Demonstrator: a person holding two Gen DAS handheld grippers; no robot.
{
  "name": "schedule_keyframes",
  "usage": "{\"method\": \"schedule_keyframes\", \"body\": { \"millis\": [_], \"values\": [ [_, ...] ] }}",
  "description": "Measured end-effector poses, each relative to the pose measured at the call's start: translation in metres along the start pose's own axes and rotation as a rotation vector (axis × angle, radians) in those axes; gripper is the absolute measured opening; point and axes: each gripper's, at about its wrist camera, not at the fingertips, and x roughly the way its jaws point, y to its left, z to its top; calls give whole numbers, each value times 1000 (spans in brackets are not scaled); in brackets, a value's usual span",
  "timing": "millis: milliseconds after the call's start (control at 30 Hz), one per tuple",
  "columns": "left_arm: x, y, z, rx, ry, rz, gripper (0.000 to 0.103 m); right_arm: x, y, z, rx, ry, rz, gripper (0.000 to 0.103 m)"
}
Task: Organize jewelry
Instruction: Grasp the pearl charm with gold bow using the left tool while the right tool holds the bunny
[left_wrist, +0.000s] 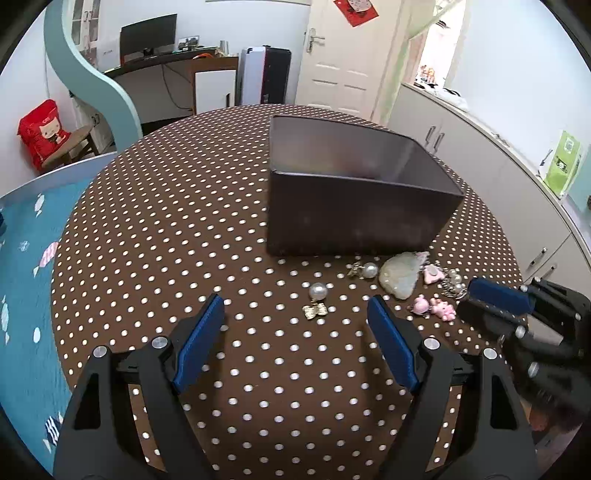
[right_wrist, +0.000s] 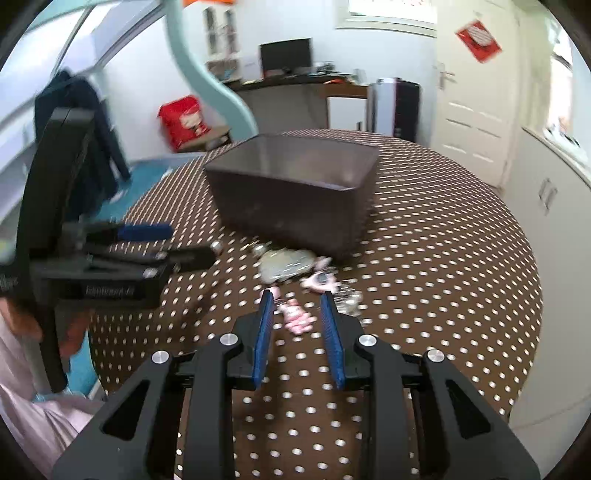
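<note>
Right gripper (right_wrist: 297, 312) jaws partly open around a pink charm (right_wrist: 297, 317) on the polka-dot worktop (right_wrist: 443, 258), pads not pressing. Left gripper (left_wrist: 295, 328) jaws wide, empty, near a pearl bow earring (left_wrist: 317, 301). Dark storage box (left_wrist: 354, 192) just behind the jewelry pile. Advisable: lower until pads flank the charm squarely, close gently, lift clear of neighbouring pieces before crossing the box rim.

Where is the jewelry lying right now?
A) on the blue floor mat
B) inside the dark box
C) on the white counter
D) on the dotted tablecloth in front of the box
D: the pearl earrings and pink charms lie on the tablecloth before the box.
</note>
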Motion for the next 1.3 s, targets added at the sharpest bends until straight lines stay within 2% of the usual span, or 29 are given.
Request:
{"method": "schedule_keyframes", "body": {
  "millis": [133, 233, 267, 300, 333, 433, 633, 833, 900, 967, 1000, 1067, 1100, 1300],
  "values": [
    [-2, 10, -3, -25, 5, 8, 80, 19, 2, -3, -11, 48, -13, 26],
    [-3, 14, -5, -25, 5, 12, 80, 20, 1, -2, -26, 42, -12, 27],
    [-3, 14, -5, -26, 6, 10, 80, 20, 1, -2, -18, 44, -11, 25],
    [-3, 14, -5, -27, 5, 7, 80, 20, 0, -2, -12, 42, -20, 17],
    [-2, 14, -5, -27, 6, 1, 80, 21, -2, -1, -5, 40, -33, 15],
    [0, 11, -5, -20, 10, -11, 80, 21, -15, 2, 98, 33, 0, 14],
    [2, 2, -2, -3, 14, -28, 80, 17, -28, 5, 156, 29, -13, 14],
    [8, -2, 3, -12, 46, -78, 69, 1, -46, 8, 212, 5, -20, 14],
    [10, -4, 5, -1, 56, -91, 58, -3, -52, 8, 225, -3, -34, 14],
    [13, -7, 8, 18, 60, -69, 41, -8, -58, 7, 233, -11, -45, 14],
    [14, -8, 8, 26, 62, -66, 36, -10, -60, 7, 238, -14, -54, 14],
    [16, -9, 9, 42, 71, -57, 17, -12, -64, 6, 254, -15, -69, 14],
    [17, -9, 9, 48, 71, -43, 13, -12, -65, 6, 261, -14, -69, 14],
    [16, -12, 6, 55, 71, -25, 11, -13, -72, 5, 281, -14, -78, 14]
  ]
}}
